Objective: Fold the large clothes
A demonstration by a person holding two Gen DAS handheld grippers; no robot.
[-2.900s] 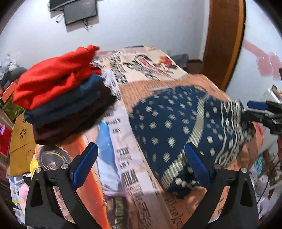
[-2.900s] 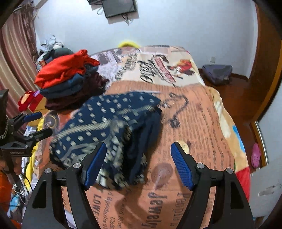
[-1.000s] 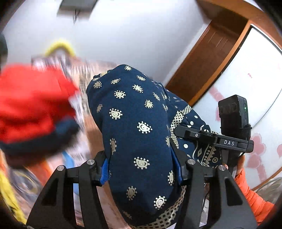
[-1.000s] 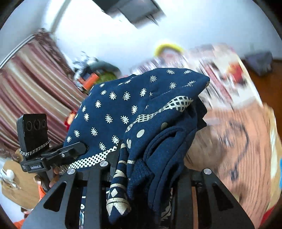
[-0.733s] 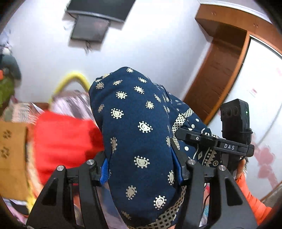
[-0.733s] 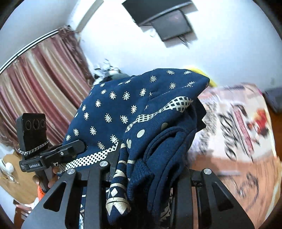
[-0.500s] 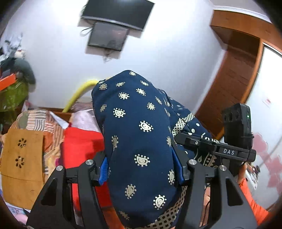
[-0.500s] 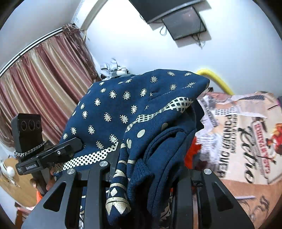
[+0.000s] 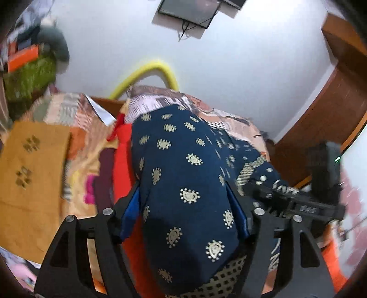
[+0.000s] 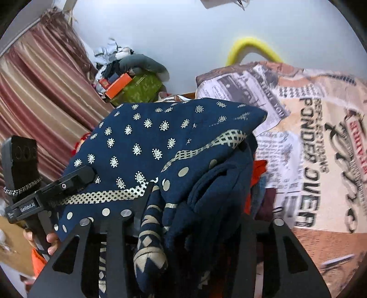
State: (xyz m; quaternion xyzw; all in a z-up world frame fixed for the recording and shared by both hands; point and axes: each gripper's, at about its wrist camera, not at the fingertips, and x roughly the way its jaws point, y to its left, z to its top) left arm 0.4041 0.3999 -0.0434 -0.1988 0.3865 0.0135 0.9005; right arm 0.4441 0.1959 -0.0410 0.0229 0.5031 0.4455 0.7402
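Apparently folded thick, the navy paisley-dotted garment (image 9: 183, 183) bunches in layers.

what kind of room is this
Most likely a bedroom: a bed with a newspaper-print bedspread, striped curtains, a wall-mounted screen, and folded clothes stacked under the navy garment.

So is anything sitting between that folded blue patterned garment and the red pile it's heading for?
Nothing visible. The folded blue garment, clamped by both the left gripper and right gripper, hangs directly over the red pile, with no object showing between them.
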